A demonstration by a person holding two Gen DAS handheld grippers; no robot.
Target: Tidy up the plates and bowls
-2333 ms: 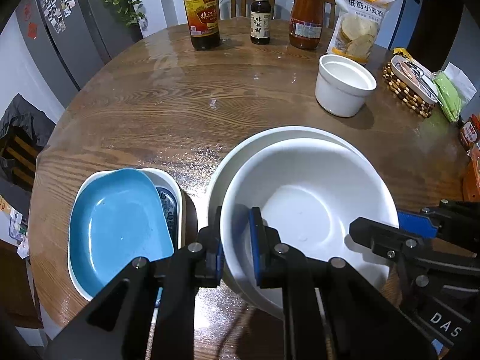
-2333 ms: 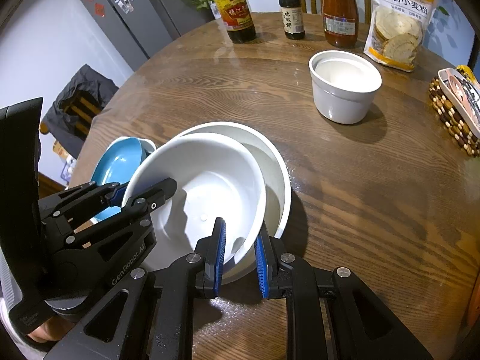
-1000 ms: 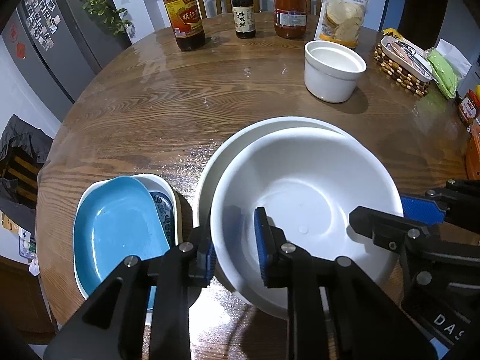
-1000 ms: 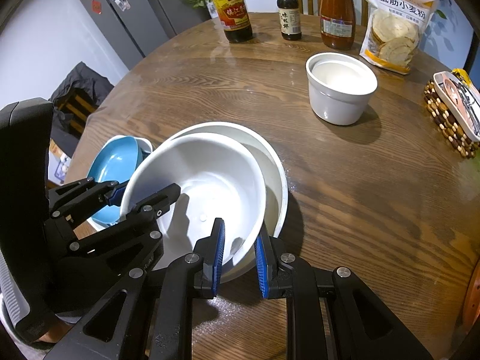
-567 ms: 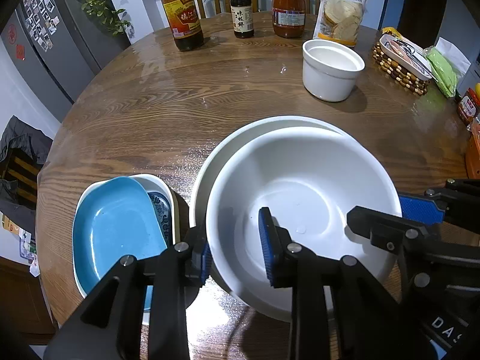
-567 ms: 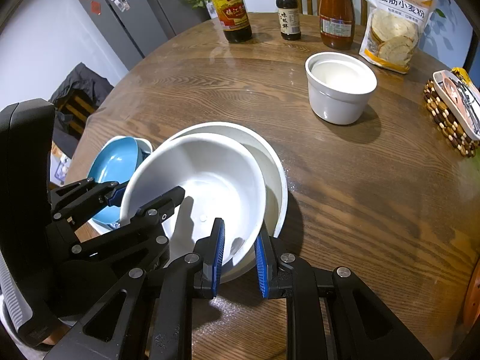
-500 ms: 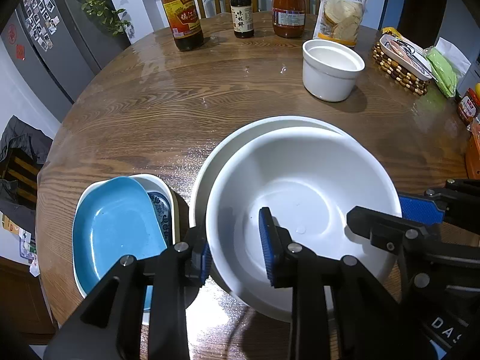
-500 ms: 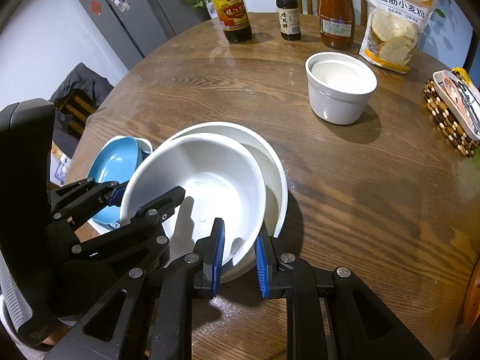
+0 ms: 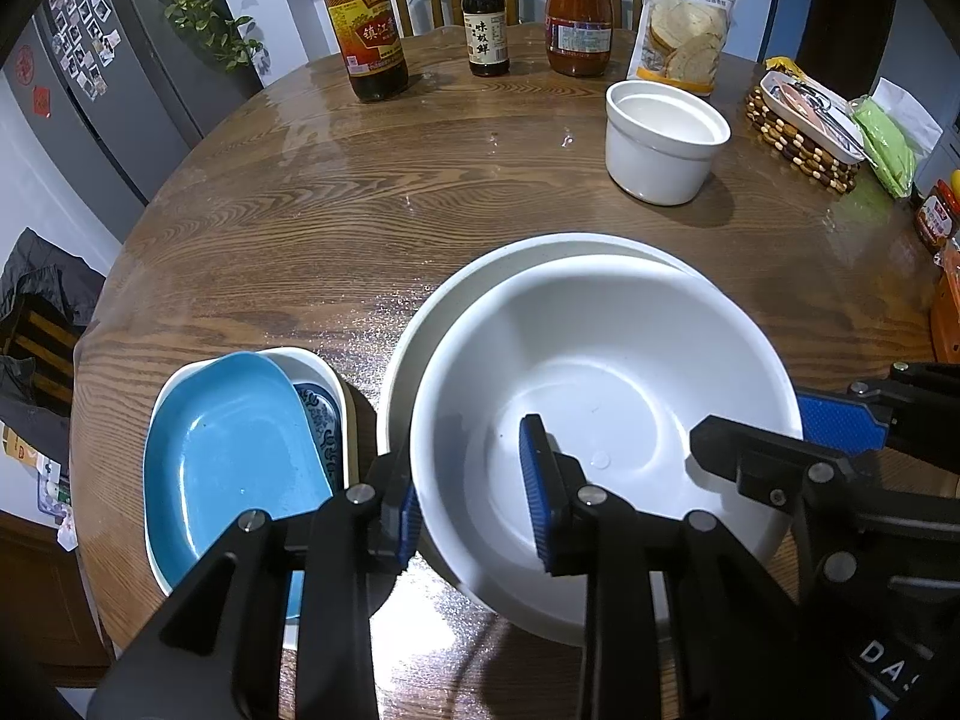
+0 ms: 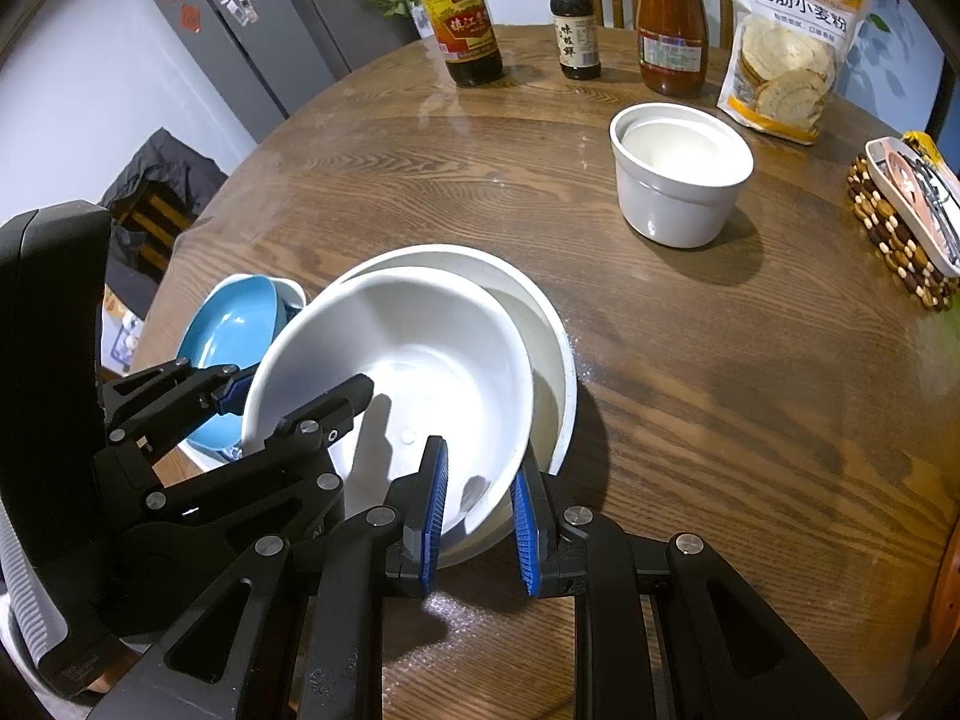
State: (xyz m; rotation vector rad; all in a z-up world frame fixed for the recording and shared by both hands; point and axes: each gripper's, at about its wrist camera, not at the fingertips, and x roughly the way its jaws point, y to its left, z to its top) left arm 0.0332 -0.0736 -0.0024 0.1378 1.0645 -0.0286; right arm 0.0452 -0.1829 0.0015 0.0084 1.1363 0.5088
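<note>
A white bowl (image 9: 600,396) (image 10: 420,348) sits tilted inside a wider white dish (image 9: 480,264) (image 10: 540,312) on the round wooden table. My left gripper (image 9: 468,480) (image 10: 297,387) straddles the bowl's left rim. Its jaws stand apart, and the inner pad is clear of the wall. My right gripper (image 10: 477,480) (image 9: 774,426) is shut on the bowl's near right rim, one pad inside and one outside. To the left, a blue dish (image 9: 228,450) (image 10: 234,324) lies in a white oval dish (image 9: 312,372). A small white pot (image 9: 663,144) (image 10: 681,174) stands farther back.
Three bottles (image 9: 366,30) and a flour bag (image 9: 684,18) line the table's far edge. A beaded basket (image 9: 804,126) holding a tray sits at the right. A fridge (image 9: 90,90) stands beyond the table at the left. The table edge (image 9: 90,480) curves close to the blue dish.
The left gripper's jaws have spread and let go of the bowl's rim. The right gripper keeps its hold. The bowl has settled slightly lower in the wide dish.
</note>
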